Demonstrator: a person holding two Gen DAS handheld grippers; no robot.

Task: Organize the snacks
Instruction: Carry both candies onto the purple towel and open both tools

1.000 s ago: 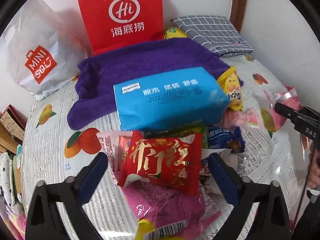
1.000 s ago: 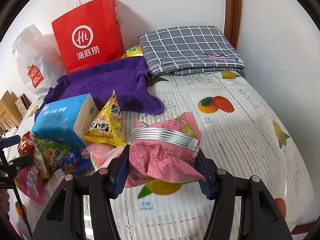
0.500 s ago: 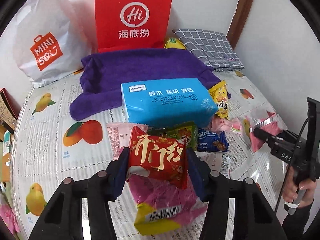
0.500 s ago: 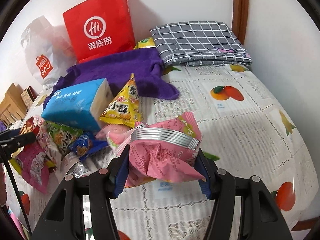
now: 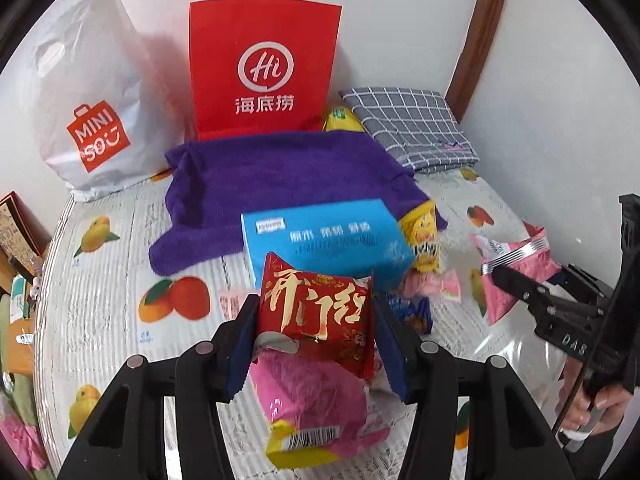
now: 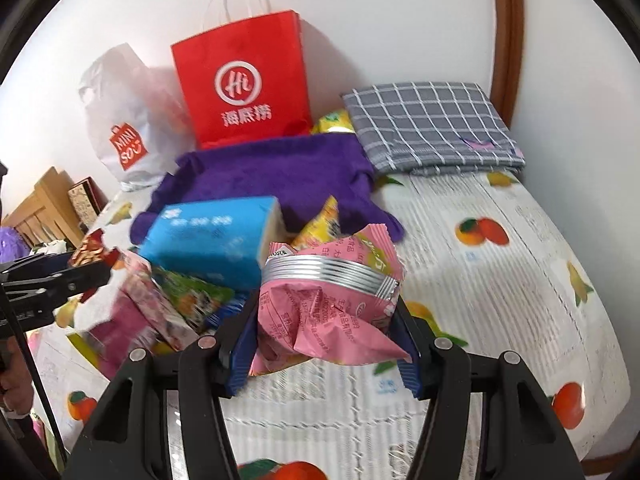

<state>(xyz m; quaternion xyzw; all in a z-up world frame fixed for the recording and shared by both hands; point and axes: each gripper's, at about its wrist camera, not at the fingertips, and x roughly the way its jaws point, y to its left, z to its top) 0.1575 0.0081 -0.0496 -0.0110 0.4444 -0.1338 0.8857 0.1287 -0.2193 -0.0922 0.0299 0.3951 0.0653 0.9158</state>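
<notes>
Foil crinkles between my left tongs [image 5: 316, 340]: they pinch a glossy red snack packet [image 5: 316, 312] with gold brush lettering, its pads pressing the two short sides. These tongs have just been closing on it. The packet is a puffy pillow shape, long axis running across from pad to pad, printed face tipped toward the back edge of the bed [image 6: 500, 280], a torn silvery flap at its near lower corner. A crumpled magenta wrapper with a yellow barcoded end [image 5: 312, 412] shows just under it; I cannot tell whether it hangs from the packet or lies on the bed.

My right tongs [image 6: 324, 332] squeeze a soft pink snack bag [image 6: 328, 300], wrinkled and matte, crossed by a ribbed silver band. Its long axis also runs pad to pad, the crimped top edge pointing to the back of the bed. Both bags are held up over the front part of the bed.

Below, near the middle of the bed, the rest of the heap sits on a quilted cover printed with oranges and mangoes: a smooth blue tissue pack [image 5: 324, 240], a boxy brick; a yellow triangular crisp packet [image 5: 424, 240] touching its right end; small green and dark blue sachets at its front. Behind lies a plush purple towel [image 5: 280, 176], rumpled. At the back edge stand a stiff red paper bag [image 5: 264, 68] and a slack white plastic bag [image 5: 88, 96]; a folded grey checked cloth [image 6: 432, 128] fills the back right corner.
</notes>
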